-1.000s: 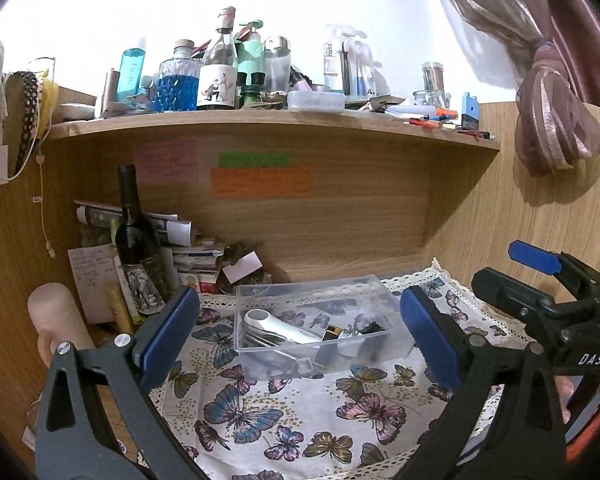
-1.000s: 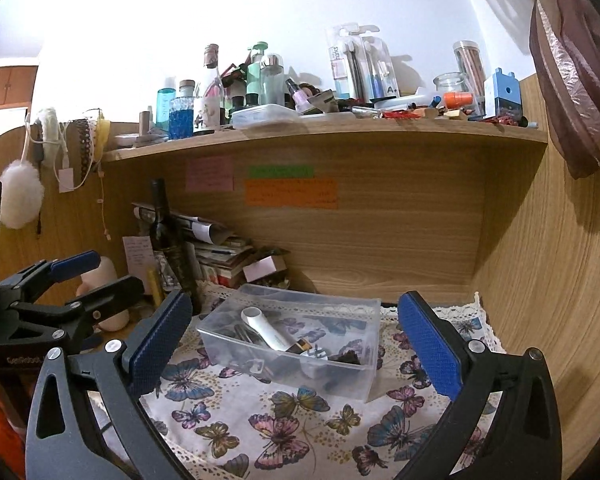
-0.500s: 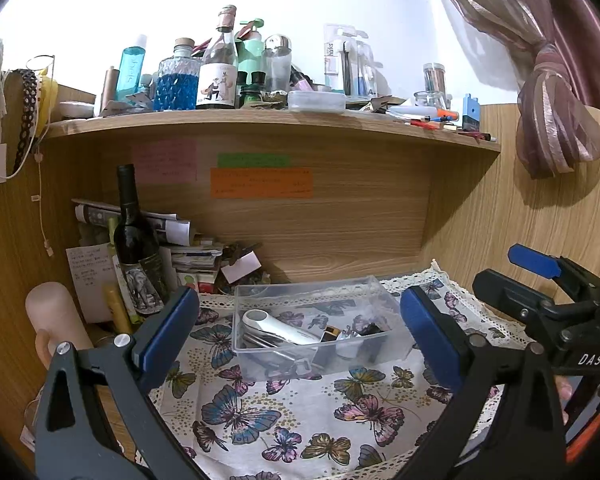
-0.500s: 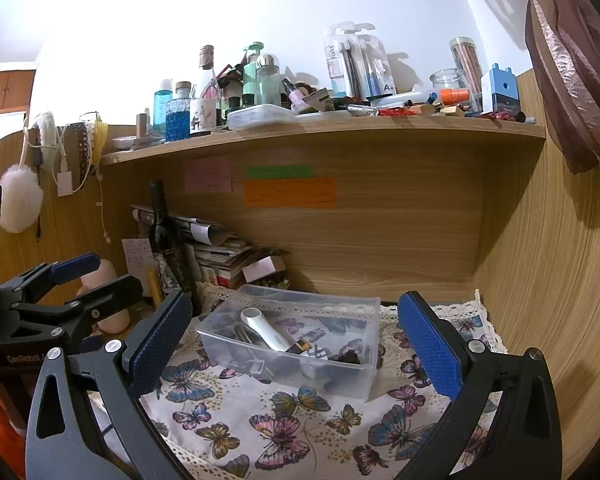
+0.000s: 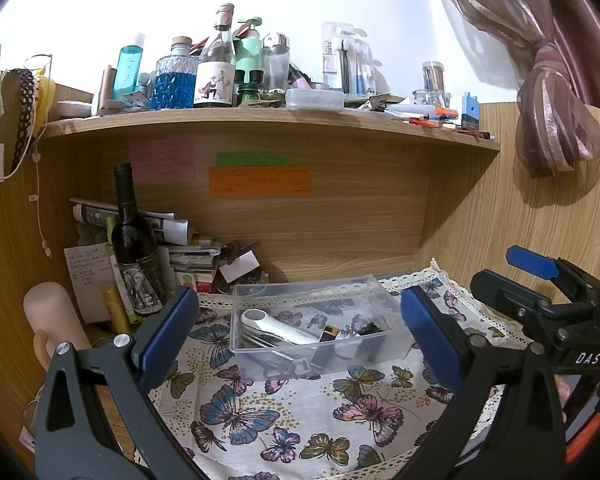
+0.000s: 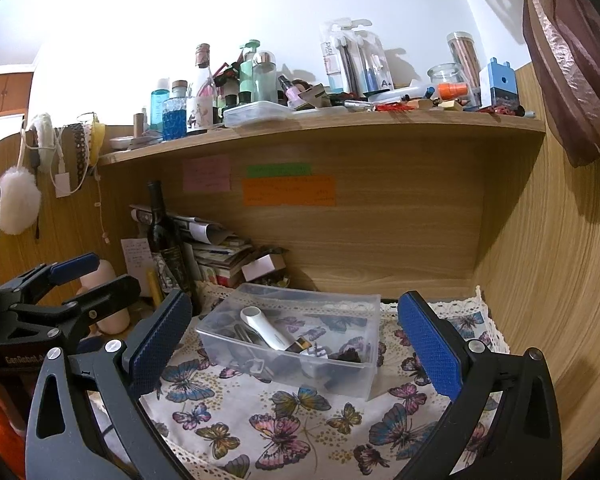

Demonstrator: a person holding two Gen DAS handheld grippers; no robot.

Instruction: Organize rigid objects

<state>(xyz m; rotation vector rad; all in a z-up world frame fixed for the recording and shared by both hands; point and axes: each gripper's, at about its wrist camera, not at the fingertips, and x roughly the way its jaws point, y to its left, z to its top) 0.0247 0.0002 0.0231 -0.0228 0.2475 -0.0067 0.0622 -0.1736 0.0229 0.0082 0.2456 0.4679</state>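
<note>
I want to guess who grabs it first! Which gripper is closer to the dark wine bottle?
Left. The left gripper hangs open with the wine bottle just beyond its left finger. The right gripper, also open, sits further right, the bottle farther off to its left.

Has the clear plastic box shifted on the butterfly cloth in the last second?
No. The clear plastic box sits in the same spot against the butterfly cloth and the wine bottle; the slight drift is camera motion.
</note>
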